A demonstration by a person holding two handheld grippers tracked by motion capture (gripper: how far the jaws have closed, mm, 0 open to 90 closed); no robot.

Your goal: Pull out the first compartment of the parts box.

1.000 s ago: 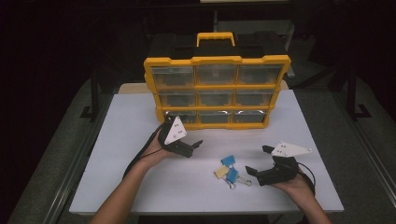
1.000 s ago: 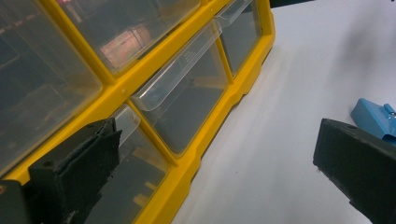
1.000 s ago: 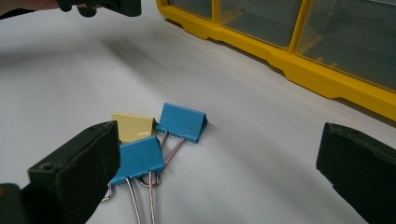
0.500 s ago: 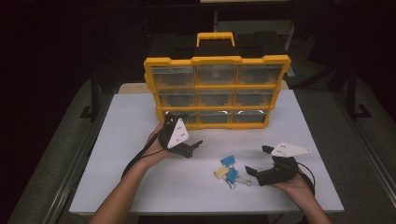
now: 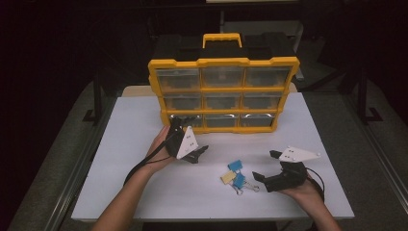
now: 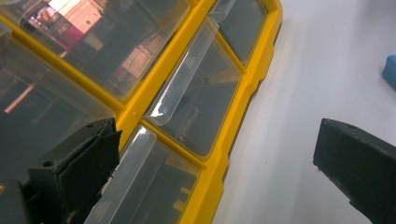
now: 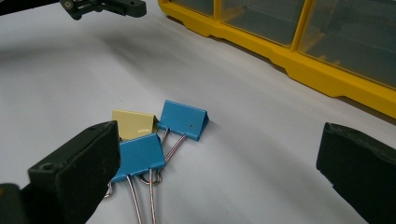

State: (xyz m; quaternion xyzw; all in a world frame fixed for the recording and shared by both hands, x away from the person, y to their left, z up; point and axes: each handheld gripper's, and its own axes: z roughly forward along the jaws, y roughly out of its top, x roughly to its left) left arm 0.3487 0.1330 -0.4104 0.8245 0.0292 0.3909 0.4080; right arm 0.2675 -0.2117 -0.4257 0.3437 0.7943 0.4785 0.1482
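Binder clips (image 5: 233,174) loose on table (image 5: 134,125); right gripper (image 5: 269,166) fingers apart nearby; left gripper (image 5: 190,139) fingers apart at organizer (image 5: 223,94).

White table (image 5: 130,130), rectangular, top matte and bare along its left side and near edge. Tan board (image 5: 137,90) shows at the table's far-left corner, lying flat; what it is cannot be told. Black case (image 5: 276,45) stands past the far edge, dark, detail lost in shadow. Grey floor (image 5: 57,149) on both sides of the table. Metal rail (image 5: 79,175) runs along the left side of the table, just beside it and lower; a second rail (image 5: 385,159) runs along the right side, slightly apart. Two dark upright stands, one left (image 5: 97,94) and one right (image 5: 363,94), with feet on the floor. Background beyond is unlit.
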